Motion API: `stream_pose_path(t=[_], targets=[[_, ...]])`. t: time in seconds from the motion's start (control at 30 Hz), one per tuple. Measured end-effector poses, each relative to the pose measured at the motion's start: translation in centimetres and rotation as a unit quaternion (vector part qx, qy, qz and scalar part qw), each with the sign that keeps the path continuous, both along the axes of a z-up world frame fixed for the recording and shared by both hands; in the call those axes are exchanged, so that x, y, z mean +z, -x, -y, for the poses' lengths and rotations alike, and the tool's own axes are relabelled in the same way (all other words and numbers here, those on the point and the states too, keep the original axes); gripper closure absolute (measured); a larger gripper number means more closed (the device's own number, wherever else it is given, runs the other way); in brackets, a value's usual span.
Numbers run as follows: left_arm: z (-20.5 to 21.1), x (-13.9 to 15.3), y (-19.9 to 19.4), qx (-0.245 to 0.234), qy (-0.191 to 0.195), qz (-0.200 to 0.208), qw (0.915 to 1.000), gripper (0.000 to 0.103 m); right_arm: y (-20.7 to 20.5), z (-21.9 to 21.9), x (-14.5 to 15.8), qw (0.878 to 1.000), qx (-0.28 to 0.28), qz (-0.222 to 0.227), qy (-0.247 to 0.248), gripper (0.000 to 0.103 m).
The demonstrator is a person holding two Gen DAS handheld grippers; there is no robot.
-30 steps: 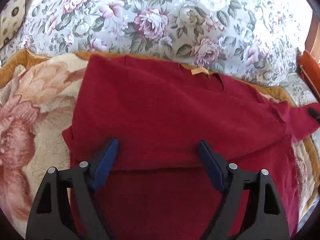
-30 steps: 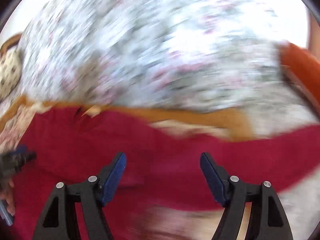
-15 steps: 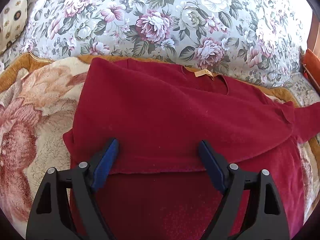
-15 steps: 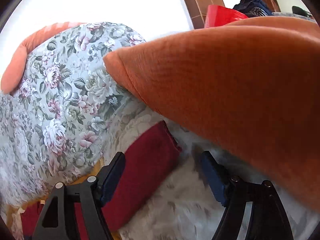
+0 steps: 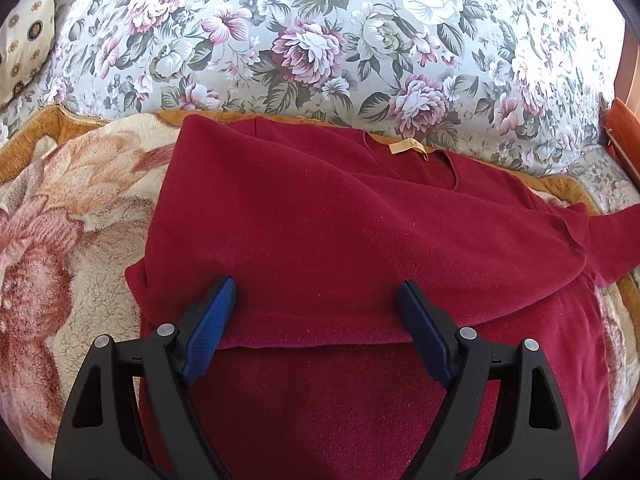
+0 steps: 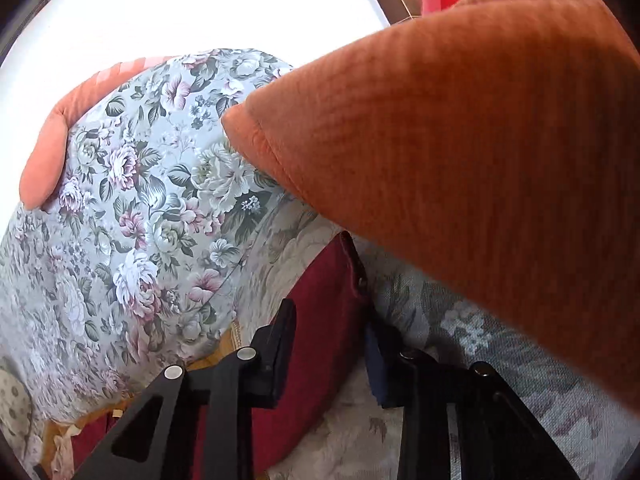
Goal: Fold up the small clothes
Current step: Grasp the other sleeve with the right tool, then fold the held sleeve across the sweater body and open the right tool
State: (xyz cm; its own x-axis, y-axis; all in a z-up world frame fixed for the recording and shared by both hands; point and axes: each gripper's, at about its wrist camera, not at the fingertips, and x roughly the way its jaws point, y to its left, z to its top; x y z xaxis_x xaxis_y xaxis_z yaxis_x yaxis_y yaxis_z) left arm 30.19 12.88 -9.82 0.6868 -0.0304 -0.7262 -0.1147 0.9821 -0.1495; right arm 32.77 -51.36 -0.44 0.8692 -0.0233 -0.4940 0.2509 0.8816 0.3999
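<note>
A dark red sweater [image 5: 340, 240] lies on a fleece blanket, its left side folded over the body, tan neck label [image 5: 406, 146] at the back. Its right sleeve [image 5: 616, 240] stretches off to the right. My left gripper [image 5: 316, 300] is open and empty, hovering over the folded edge near the hem. In the right wrist view my right gripper [image 6: 332, 320] has its jaws narrowed around the red sleeve's cuff end [image 6: 320, 304], which lies between the fingers; I cannot tell whether they pinch it.
A floral cushion [image 5: 320, 32] stands behind the sweater. A cream and pink fleece blanket [image 5: 60, 240] covers the seat. An orange cushion [image 6: 480, 140] hangs close over my right gripper. A patterned pillow [image 5: 24, 44] sits at the far left.
My right gripper swung from the sweater body to the sleeve's cuff, and its jaws have narrowed around it. My left gripper has barely moved.
</note>
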Motion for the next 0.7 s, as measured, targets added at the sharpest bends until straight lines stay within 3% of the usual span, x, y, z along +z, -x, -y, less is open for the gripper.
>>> stream_pose_path(t=[0.1,0.2,0.33,0.4,0.47,0.53,0.63,0.7], targets=[[0.0,-0.1,0.1,0.000,0.001,0.000,1.0000,0.020,0.0,0.0,0.1,1.000,-0.012,-0.004,-0.003,0.096],[0.1,-0.1,0.0,0.001,-0.004,-0.002,1.0000,0.020,0.6,-2.0,1.4,1.000,0.018,0.019,-0.008,0.097],[0.7,0.4,-0.2,-0.001,-0.019,-0.016,0.9997,0.020,0.6,-10.3,2.6,0.989,0.146,0.037,0.005,0.098],[1.5,1.4,0.0,-0.022,-0.023,-0.021,0.9993,0.020,1.1,-16.2,1.9,0.975,0.219,0.035,0.009,0.098],[2.5,3.3,0.7,-0.046,0.017,-0.006,0.9988,0.020,1.7,-21.9,0.6,0.960,0.278,0.034,0.011,0.098],[3.8,5.5,0.8,-0.084,0.085,0.002,0.9928,0.020,2.4,-27.2,-1.1,0.945,0.325,0.025,0.021,0.098],[5.8,7.7,0.0,-0.143,0.180,-0.014,0.9732,0.020,3.7,-33.8,-4.4,0.927,0.371,-0.001,0.053,0.098],[7.2,8.4,-0.7,-0.169,0.216,-0.030,0.9611,0.020,3.7,-37.2,-6.9,0.917,0.390,-0.021,0.075,0.098]])
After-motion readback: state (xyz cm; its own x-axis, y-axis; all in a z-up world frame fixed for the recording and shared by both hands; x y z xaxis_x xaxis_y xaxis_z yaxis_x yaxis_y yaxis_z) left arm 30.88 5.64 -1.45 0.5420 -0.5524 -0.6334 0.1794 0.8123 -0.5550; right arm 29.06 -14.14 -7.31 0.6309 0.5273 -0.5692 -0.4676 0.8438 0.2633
